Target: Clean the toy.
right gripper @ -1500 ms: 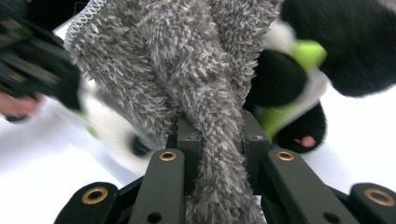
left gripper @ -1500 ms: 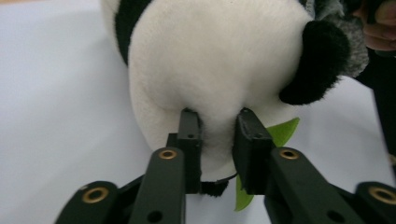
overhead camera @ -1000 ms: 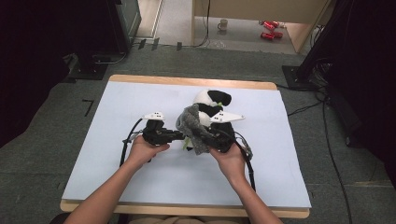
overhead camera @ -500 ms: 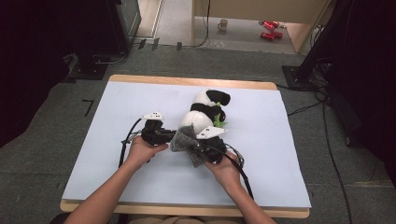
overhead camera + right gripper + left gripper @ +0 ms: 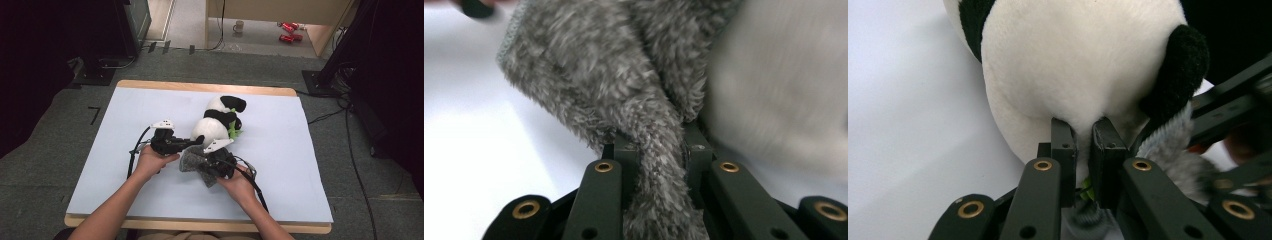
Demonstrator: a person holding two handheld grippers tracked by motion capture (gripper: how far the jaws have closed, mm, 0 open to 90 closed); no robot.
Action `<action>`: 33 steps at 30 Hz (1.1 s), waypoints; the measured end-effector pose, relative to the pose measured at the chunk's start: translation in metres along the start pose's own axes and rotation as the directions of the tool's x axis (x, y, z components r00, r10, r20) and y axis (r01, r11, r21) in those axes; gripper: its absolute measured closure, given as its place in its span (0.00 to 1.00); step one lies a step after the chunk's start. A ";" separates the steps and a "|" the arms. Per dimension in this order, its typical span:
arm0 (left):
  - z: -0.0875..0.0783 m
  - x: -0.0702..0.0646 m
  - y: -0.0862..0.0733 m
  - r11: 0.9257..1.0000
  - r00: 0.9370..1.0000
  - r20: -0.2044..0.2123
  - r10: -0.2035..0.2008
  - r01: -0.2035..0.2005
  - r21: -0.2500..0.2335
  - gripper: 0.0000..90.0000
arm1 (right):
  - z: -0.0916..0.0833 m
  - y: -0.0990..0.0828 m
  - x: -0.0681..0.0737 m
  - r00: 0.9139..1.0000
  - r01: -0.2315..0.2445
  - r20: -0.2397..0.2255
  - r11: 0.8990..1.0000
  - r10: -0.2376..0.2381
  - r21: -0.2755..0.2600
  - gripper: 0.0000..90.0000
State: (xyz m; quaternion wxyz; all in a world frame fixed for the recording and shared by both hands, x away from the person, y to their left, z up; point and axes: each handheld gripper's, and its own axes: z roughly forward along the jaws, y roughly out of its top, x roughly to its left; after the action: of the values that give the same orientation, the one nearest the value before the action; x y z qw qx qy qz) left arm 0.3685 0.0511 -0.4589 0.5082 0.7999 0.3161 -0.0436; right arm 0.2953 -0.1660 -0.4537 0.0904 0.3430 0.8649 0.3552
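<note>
The panda point(image 5: 218, 126) lies on its side near the middle of the desk point(image 5: 300, 165), its head pointing away from the person and its white rump toward them. Just in front of that rump sits a grey cloth point(image 5: 196, 164), fluffy and bunched, touching the toy's near end. The left tongs point(image 5: 196, 142) come at the panda from the person's left; in the left gripper view their jaws are pressed nearly together on a fold of the panda's point(image 5: 1073, 65) white fur, with a scrap of green showing low between them. That pinch looks meant to steady the toy so it does not slide while the cloth is worked against it. The right tongs point(image 5: 212, 162) sit in front of the panda on the person's right, and the right gripper view shows them clamped on a twisted rope of the cloth point(image 5: 659, 165), the rest fanning out beyond the jaws toward the pale fur. Gripping it by a gathered bunch probably gives a firm hold on such soft pile, for wrapping or wiping the panda.
</note>
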 end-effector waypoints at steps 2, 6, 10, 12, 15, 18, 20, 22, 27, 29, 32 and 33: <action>0.000 0.001 0.000 1.000 1.000 0.002 -0.003 0.003 -0.003 0.93 | -0.015 0.008 0.003 1.000 0.020 0.004 0.998 -0.019 -0.056 0.84; 0.001 -0.001 0.000 1.000 1.000 0.006 0.006 -0.006 0.001 0.92 | -0.044 0.020 0.001 1.000 0.000 0.007 0.982 0.001 -0.190 0.84; 0.002 -0.004 0.000 1.000 1.000 0.010 0.008 -0.008 0.004 0.92 | -0.056 0.025 -0.006 0.998 -0.016 0.048 0.970 0.028 -0.243 0.84; 0.003 -0.005 0.000 1.000 1.000 0.007 0.011 -0.011 0.011 0.92 | -0.049 0.022 -0.012 0.997 -0.036 0.063 0.976 0.051 -0.213 0.84; 0.002 -0.003 0.000 1.000 1.000 -0.002 -0.009 0.009 0.017 0.93 | -0.037 0.013 -0.019 0.998 -0.041 0.037 0.976 0.050 -0.215 0.84; 0.000 0.000 0.000 1.000 1.000 -0.009 -0.022 0.022 0.019 0.93 | -0.027 0.009 -0.017 0.998 -0.004 0.056 0.988 0.012 -0.155 0.84; -0.001 0.000 0.000 1.000 1.000 -0.014 -0.021 0.021 0.019 0.93 | -0.020 0.006 -0.015 0.998 0.010 0.066 0.993 -0.002 -0.115 0.84; -0.002 0.000 0.001 1.000 1.000 -0.016 -0.023 0.024 0.019 0.93 | -0.013 0.003 -0.016 0.999 0.002 0.054 0.996 0.002 -0.086 0.84; -0.005 -0.001 0.002 1.000 1.000 -0.015 -0.023 0.023 0.018 0.93 | 0.004 -0.003 -0.016 0.999 -0.011 0.033 1.000 0.010 0.016 0.84; -0.008 -0.001 0.003 1.000 1.000 -0.019 -0.013 0.013 0.020 0.93 | 0.008 -0.006 -0.016 1.000 -0.015 0.020 0.999 0.014 0.030 0.84; -0.014 0.001 0.005 1.000 1.000 -0.019 -0.014 0.014 0.012 0.93 | 0.007 -0.005 -0.015 1.000 -0.011 0.006 0.999 0.010 0.036 0.84; -0.016 0.002 0.006 1.000 1.000 -0.016 -0.023 0.024 0.007 0.93 | 0.006 -0.003 -0.015 1.000 -0.011 0.001 0.999 0.011 0.035 0.84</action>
State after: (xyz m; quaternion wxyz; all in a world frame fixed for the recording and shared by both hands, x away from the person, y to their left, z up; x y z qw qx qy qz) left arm 0.3694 0.0643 -0.4477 0.5022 0.7984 0.3293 -0.0444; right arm 0.3073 -0.1745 -0.4616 0.0830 0.3496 0.8690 0.3403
